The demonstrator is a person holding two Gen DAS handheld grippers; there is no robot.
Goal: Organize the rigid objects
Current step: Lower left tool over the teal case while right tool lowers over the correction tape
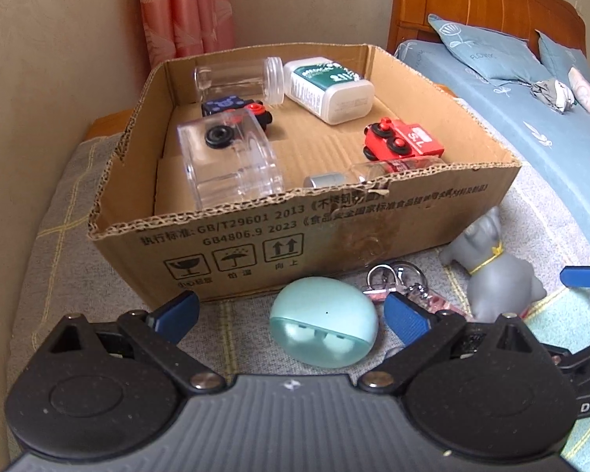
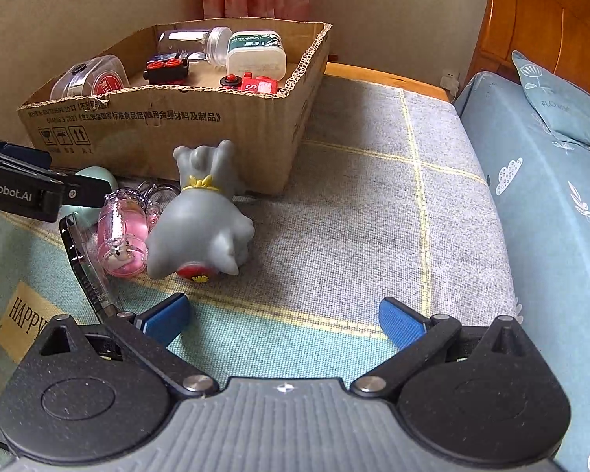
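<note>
A: Left wrist view is showing a mint-green earbud case (image 1: 323,321), glossy and egg-shaped, lying on the grey woven mat (image 1: 55,244) just in front of the cardboard box (image 1: 232,244).

B: And the left gripper (image 1: 291,314)?

A: It is hovering low with its blue pads spread wide on either side of the case, gripping nothing.

B: The right gripper (image 2: 283,320)?

A: It is also gaping wide and empty, pointing at the mat, with the grey dog figurine (image 2: 202,216) and pink keychain (image 2: 122,236) lying ahead to its left.
</note>
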